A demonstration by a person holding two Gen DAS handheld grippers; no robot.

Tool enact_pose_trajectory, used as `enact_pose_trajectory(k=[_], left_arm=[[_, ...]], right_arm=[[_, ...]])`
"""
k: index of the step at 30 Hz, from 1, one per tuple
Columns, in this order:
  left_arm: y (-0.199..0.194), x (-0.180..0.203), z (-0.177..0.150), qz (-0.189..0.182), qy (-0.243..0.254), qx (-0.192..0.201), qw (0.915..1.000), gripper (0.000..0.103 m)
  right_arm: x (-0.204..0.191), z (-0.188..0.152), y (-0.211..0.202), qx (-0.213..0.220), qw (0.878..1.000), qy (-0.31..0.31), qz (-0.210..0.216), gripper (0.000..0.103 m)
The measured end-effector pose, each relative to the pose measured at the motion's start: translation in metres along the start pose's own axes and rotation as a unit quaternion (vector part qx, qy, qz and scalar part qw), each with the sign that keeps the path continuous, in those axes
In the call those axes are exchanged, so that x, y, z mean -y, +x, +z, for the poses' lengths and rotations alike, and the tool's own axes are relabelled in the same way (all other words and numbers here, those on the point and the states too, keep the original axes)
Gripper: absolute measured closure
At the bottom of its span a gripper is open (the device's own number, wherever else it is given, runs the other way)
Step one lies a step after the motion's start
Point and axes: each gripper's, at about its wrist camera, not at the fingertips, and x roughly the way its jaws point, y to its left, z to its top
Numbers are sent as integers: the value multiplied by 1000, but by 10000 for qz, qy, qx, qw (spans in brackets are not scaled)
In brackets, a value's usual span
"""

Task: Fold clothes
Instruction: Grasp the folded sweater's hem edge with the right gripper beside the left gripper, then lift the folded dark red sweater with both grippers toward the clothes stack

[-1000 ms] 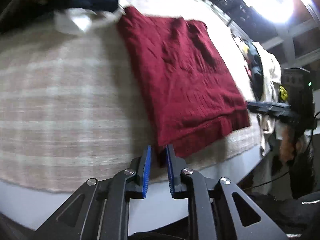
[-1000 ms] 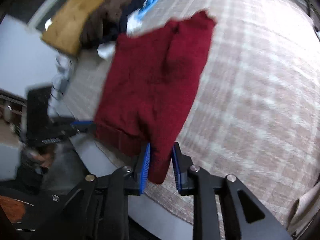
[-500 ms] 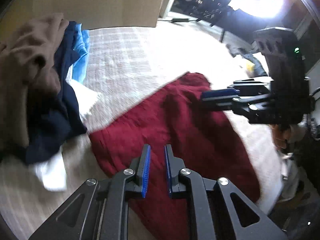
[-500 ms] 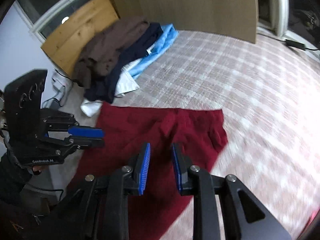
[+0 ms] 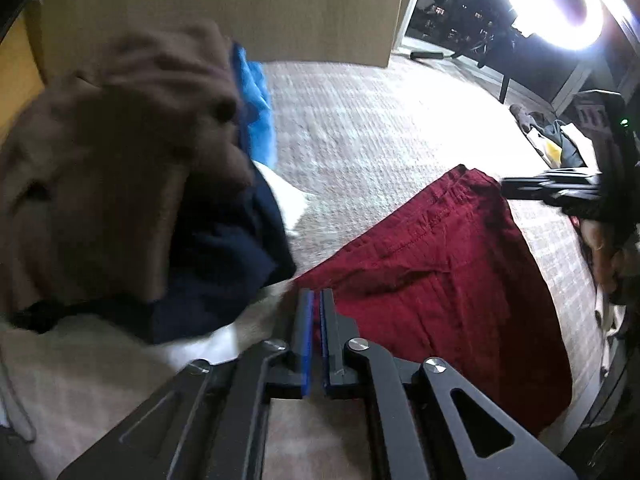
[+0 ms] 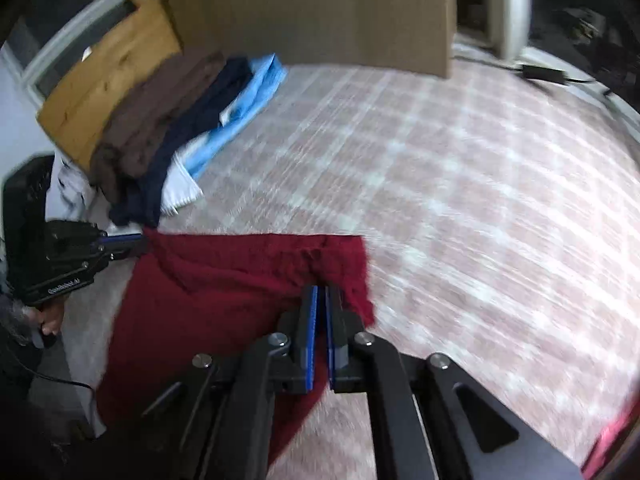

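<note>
The red garment (image 6: 224,304) hung in the air a moment ago; now it lies flat on the checked bed cover (image 6: 460,200), folded over. Beside it waits a pile of unfolded clothes (image 6: 160,132). The right gripper (image 6: 321,292) and the left gripper (image 5: 315,296) have just closed, seemingly pinching the red cloth's far corners, though blur hides it.

This is a bedroom in a home. A bed with a beige plaid bedspread (image 6: 460,184) fills the room, backed by a plain wooden headboard (image 6: 312,8). Worn clothes lie heaped by it: a brown garment (image 5: 112,168), a navy one (image 5: 224,264), a light blue one (image 6: 240,116). A ring light (image 5: 560,0) glares near a dark doorway.
</note>
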Motion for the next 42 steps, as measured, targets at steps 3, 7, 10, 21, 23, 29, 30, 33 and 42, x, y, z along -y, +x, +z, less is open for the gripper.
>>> enact_pose_trajectory(k=[3, 7, 10, 21, 23, 29, 30, 33, 42], left_arm=[[-25, -9, -17, -32, -50, 32, 10000, 94], [-58, -8, -58, -491, -263, -224, 9982, 86], [-61, 13, -94, -925, -467, -501, 9934, 77], [-24, 52, -129, -1115, -954, -785, 9861, 77], [-21, 53, -131, -1112, -962, -814, 9858, 75], [-22, 64, -135, -947, -674, -740, 9905, 71], [-22, 67, -135, -863, -555, -719, 9921, 76], [-22, 66, -134, -867, -417, -667, 9931, 89], [-78, 41, -107, -1660, -1109, 92, 9798, 94]], right_arm=[[7, -21, -35, 113, 9994, 240, 205, 83], [0, -84, -70, -60, 9944, 640, 835, 68], [-13, -130, -77, -123, 9885, 953, 1164, 58], [-40, -177, -40, -403, 9829, 1014, 1482, 57], [-44, -175, -35, -453, 9840, 857, 1498, 57], [-57, -177, -35, -424, 9891, 360, 1364, 58], [-60, -177, -34, -423, 9901, 232, 1315, 61], [-63, -174, -29, -503, 9907, 52, 1265, 84], [-67, -134, -85, 260, 9836, 60, 1784, 93]])
